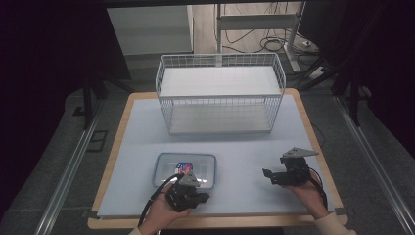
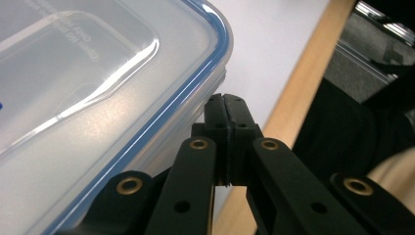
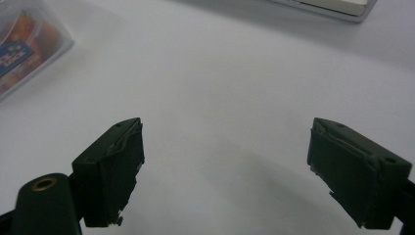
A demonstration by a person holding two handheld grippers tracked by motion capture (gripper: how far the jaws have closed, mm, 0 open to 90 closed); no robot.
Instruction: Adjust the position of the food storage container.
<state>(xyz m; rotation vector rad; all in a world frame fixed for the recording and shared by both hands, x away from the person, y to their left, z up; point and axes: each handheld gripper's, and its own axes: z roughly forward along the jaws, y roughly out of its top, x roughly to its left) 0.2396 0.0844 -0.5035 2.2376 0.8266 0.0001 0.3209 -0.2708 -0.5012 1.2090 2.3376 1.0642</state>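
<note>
Landmark: the lidded food container (image 1: pixel 185 170), a clear plastic box with a blue-sealed lid, lying flat on the bench (image 1: pixel 244 156) toward the person's side.
Container contents: something printed in red, orange and blue shows through the plastic; I cannot tell what it is.
Left tongs (image 1: pixel 195 197): at the container's near right corner, clenched, jaws pressed together with nothing visible between them; in the left gripper view (image 2: pixel 226 105) their tips sit just under the lid's edge at that corner.
Why so placed: my reading is that the closed tips are set to pry or nudge the lid rim, or to push the box, rather than to pinch it.
Right tongs (image 1: pixel 267 175): well to the right of the container, released, jaws wide apart over bare bench (image 3: pixel 225 142); probably kept ready to steady or take the box.
Wire basket (image 1: pixel 220 93): behind the container, on the far half of the bench, white, two levels, both bare; a likely destination, standing with its long side toward the person.
Count: one container, one basket, two tongs, two hands.
</note>
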